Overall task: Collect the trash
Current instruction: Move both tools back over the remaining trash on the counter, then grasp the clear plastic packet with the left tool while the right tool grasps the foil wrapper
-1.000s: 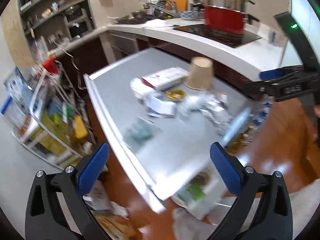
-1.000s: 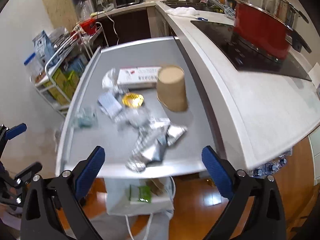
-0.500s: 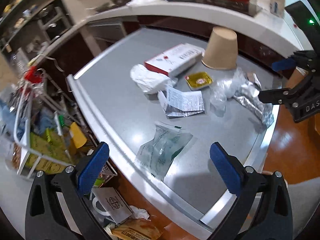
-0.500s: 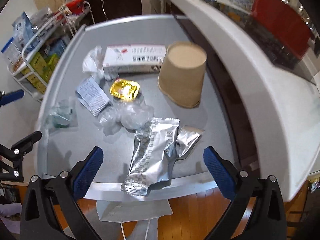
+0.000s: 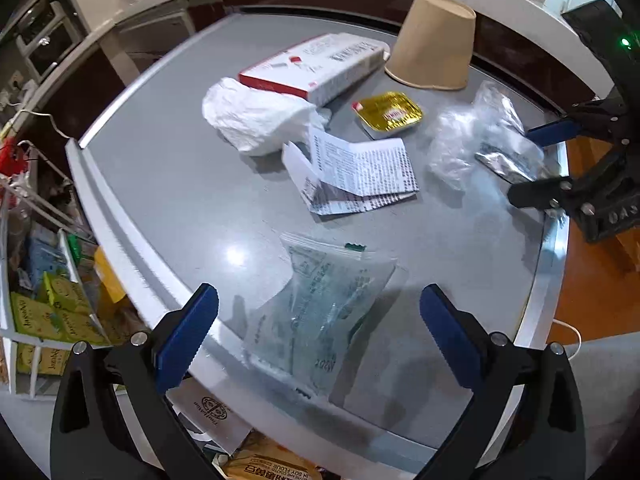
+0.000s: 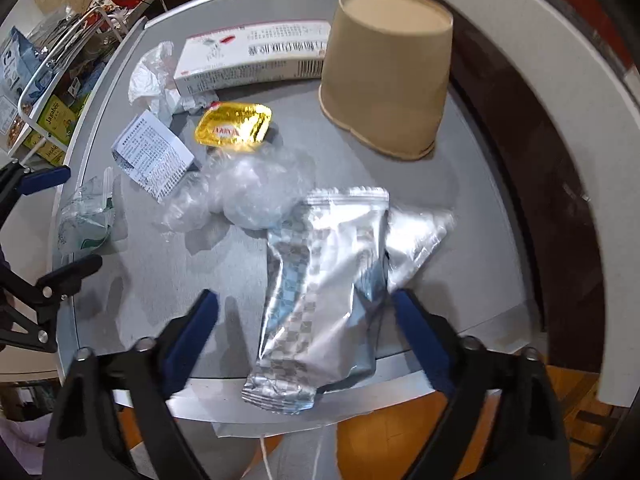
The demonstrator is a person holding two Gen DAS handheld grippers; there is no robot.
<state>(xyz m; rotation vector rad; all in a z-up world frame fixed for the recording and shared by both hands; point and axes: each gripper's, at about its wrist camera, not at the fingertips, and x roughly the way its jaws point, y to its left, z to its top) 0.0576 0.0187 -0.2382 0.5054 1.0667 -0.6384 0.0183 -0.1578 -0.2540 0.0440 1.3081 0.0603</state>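
Trash lies on a grey table [image 5: 180,200]. My left gripper [image 5: 318,332] is open, its fingers either side of a clear zip bag [image 5: 320,304] at the table's near edge. My right gripper [image 6: 304,336] is open, its fingers either side of a silver foil wrapper [image 6: 320,300] at the front edge. Behind lie crumpled clear plastic [image 6: 248,192], a printed leaflet [image 5: 360,172], a gold foil tub [image 5: 390,114], a white crumpled tissue [image 5: 252,116], a white and red box [image 5: 316,66] and an upturned paper cup [image 5: 434,42].
A white counter [image 6: 540,92] curves past the table's far side. A wire rack with yellow-green boxes [image 5: 44,312] stands left of the table. A paper bag [image 5: 272,466] sits on the floor below the left gripper. The wood floor [image 5: 592,292] shows at right.
Both grippers have moved closer and lower to the table. The left one now straddles the zip bag, the right one the foil wrapper. Both stay open.
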